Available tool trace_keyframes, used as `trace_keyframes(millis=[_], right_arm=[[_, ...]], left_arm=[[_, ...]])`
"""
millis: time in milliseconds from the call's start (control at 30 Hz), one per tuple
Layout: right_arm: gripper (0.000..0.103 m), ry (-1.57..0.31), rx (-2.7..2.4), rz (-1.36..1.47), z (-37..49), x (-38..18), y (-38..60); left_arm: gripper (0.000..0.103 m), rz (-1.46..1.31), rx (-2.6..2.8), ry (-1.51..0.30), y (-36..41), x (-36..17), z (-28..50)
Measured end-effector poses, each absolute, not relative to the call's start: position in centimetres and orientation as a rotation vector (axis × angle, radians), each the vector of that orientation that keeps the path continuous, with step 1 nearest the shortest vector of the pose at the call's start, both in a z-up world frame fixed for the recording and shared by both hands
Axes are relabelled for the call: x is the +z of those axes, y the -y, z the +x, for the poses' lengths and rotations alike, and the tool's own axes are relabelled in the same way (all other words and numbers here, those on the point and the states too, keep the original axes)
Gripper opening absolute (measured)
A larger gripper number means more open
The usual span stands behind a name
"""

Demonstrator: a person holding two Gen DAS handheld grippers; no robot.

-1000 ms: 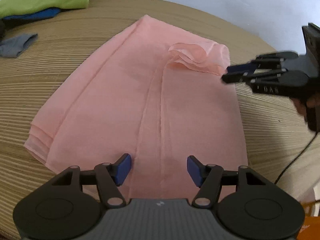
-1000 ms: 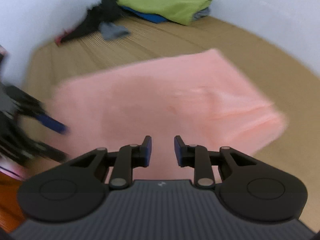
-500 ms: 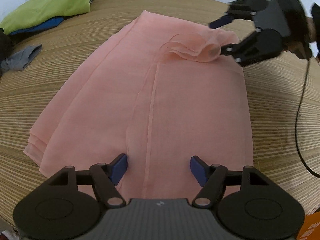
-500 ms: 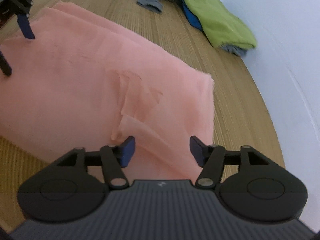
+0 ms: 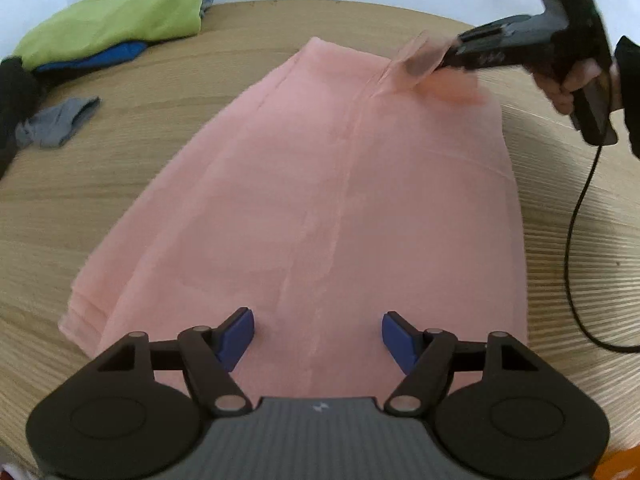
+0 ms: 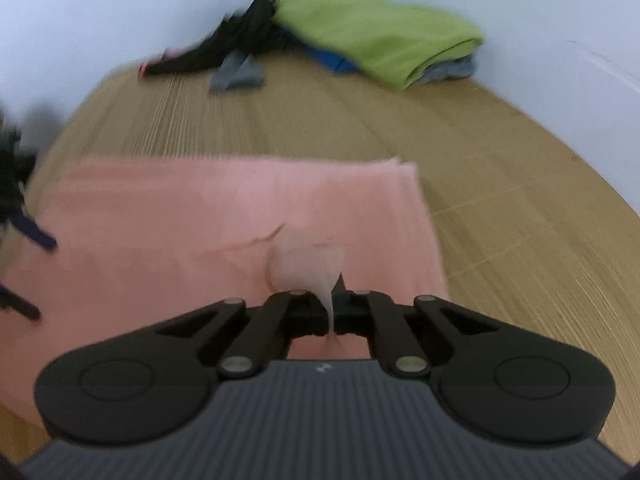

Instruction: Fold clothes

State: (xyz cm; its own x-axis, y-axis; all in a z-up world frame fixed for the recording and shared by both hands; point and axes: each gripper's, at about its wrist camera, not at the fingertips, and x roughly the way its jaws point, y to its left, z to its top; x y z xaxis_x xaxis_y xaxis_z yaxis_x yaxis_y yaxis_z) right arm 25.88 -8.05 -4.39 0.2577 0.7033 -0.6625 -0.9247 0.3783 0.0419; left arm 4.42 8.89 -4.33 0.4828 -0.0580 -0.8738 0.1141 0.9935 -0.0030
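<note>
White walls corner a pale wooden bench (image 5: 560, 248) on which the pink cloth (image 5: 320, 200) lies flat at mid-bench, well apart from the green pile (image 6: 380, 40) by the wall; the right gripper (image 6: 334, 308) is pressed together, pinching a thin flap at the cloth's far edge; the left gripper (image 5: 318, 336) hangs spread over the near edge, touching nothing I can tell; sheer, limp fabric, likely to slip and billow; best taken at corners.

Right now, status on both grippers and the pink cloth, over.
Right gripper just closed, pinching a flap of the pink cloth. Left gripper open, over its near edge. Nothing in the way.
</note>
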Motion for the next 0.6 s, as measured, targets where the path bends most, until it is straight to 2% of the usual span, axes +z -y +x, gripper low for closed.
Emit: trace_keyframes(millis=[100, 267, 433, 500, 533, 567, 600], right_arm=[[0.004, -0.623, 1.142, -0.361, 26.2, -3.4, 8.5], [0.004, -0.612, 1.126, -0.406, 26.0, -3.5, 8.2], [0.004, -0.605, 1.107, -0.393, 25.9, -3.7, 8.3], [0.004, -0.595, 1.105, -0.377, 25.8, -3.5, 8.3], [0.004, -0.59, 1.102, -0.369, 25.8, -3.4, 8.3], [0.004, -0.583, 1.098, -0.363, 25.7, -3.3, 8.4], [0.004, -0.577, 1.095, -0.359, 25.7, -3.1, 8.4]], left_arm=[[0.075, 0.092, -0.144, -1.075, -9.1, -4.7, 5.4], [0.07, 0.129, -0.21, -1.086, -8.4, -4.6, 5.6], [0.067, 0.092, -0.157, -1.196, -8.2, -4.2, 6.0], [0.051, 0.091, -0.146, -1.18, -8.3, -4.1, 5.7], [0.015, 0.072, -0.133, -1.161, -8.4, -3.9, 5.7], [0.002, 0.022, -0.124, -1.167, -8.8, -3.9, 5.8], [0.002, -0.028, -0.116, -1.174, -9.2, -4.0, 5.9]])
